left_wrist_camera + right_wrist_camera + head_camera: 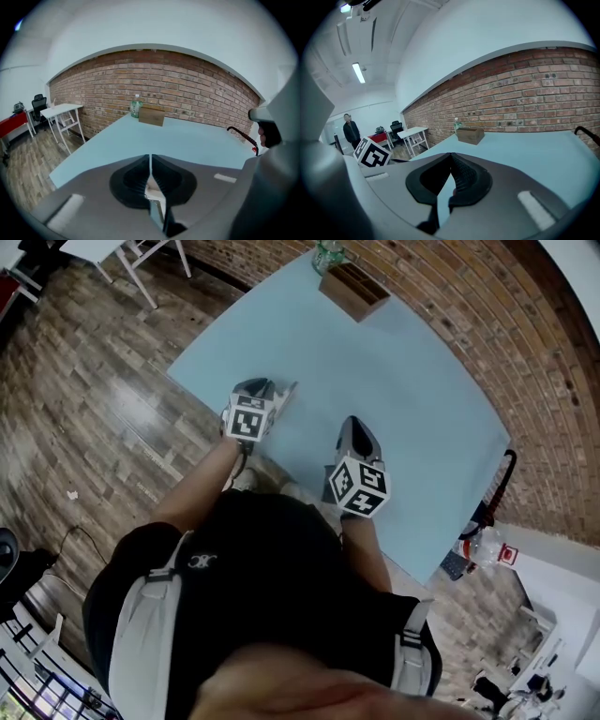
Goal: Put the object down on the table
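A: Count, left to right?

B: We log two grippers over the near edge of one light-blue table [412, 381]. Left gripper [150, 159]: jaws drawn to a thin slit, and we cannot tell whether anything sits in it. Right gripper [451, 157]: tips touching.

A: The task's object?

B: We cannot tell which it is. At the far end, one green bottle [328, 254] and one wooden box [353, 290] stand just beside each other.
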`<state>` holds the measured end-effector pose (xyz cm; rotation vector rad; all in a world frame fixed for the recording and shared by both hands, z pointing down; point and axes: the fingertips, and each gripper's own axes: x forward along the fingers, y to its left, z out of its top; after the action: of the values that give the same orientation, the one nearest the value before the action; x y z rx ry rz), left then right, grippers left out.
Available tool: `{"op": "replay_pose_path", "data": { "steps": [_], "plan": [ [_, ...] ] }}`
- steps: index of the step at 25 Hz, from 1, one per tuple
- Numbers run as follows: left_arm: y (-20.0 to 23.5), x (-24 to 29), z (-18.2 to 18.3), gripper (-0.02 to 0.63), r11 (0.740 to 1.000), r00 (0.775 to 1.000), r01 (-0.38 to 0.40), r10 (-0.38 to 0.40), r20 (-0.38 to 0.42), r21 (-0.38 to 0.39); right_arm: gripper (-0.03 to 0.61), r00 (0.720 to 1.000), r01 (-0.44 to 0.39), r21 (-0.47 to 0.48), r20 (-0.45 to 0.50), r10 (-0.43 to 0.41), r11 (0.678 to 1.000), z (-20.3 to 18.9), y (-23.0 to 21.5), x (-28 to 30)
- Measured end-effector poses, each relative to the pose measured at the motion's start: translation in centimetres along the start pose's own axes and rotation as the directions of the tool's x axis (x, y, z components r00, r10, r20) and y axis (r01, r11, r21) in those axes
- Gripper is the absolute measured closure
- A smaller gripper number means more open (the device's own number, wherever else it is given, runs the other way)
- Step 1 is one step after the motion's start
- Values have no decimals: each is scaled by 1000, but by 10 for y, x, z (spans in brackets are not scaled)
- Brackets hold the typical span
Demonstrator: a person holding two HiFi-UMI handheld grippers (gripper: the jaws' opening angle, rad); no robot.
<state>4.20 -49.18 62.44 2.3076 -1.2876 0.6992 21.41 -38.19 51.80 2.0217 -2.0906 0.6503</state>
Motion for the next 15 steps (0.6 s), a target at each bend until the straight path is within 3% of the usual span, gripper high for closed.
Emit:
{"op": "replay_pose_path", "data": {
  "steps": [1, 9, 15],
  "plan": [
    [1, -4, 6, 614, 1000, 1000, -11, 11, 15, 14, 563, 1000, -4, 2, 8, 4, 1000, 2, 1, 1],
    [0, -31, 36, 614, 999, 997, -26, 24, 75, 23, 565, 998, 23, -42, 52, -21, 999, 14, 1, 4],
    [-18, -50, 54, 614, 998, 995, 1, -8, 100, 66, 565, 996, 29, -67, 86, -24, 997, 21, 4, 5]
  ]
}}
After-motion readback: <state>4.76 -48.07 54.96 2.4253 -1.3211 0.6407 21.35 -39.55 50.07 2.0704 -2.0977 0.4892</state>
